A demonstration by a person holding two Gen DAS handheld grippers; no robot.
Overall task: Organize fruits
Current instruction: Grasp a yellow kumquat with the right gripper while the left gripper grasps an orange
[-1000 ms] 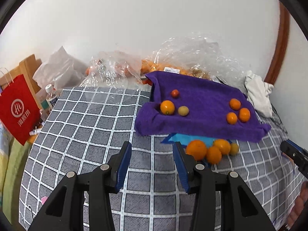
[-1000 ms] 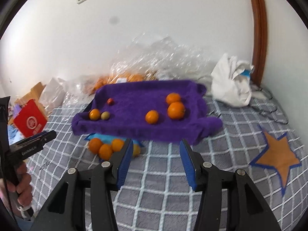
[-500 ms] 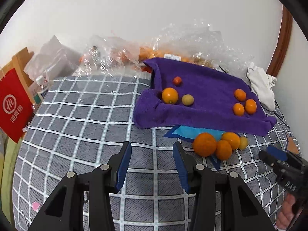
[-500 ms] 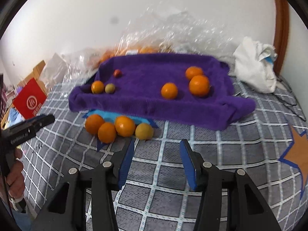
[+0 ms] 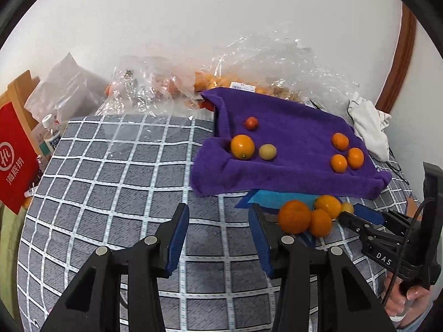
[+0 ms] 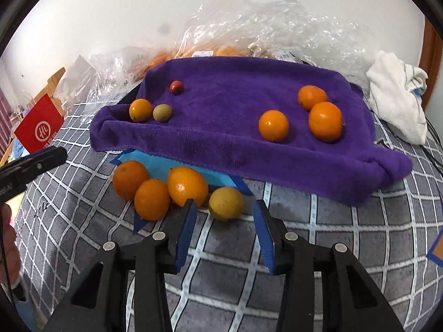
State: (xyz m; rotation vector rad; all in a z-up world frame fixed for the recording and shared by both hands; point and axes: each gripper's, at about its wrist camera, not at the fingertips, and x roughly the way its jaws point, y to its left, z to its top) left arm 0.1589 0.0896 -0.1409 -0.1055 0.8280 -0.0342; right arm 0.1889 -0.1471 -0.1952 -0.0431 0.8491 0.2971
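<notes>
A purple towel lies on the checked bed cover and carries several oranges, a small red fruit and a small yellow-green fruit. In front of it, on a blue patch, lie three oranges and a yellow fruit. My right gripper is open, its fingertips on either side of the yellow fruit, just short of it. My left gripper is open and empty over the cover, left of the orange cluster.
Clear plastic bags with fruit lie behind the towel by the wall. A white cloth sits at the right. A red bag and a bottle stand at the left edge.
My right gripper has moved forward and down to the yellow fruit in front of the towel. My left gripper has drifted closer to the orange cluster. Both stay open.
</notes>
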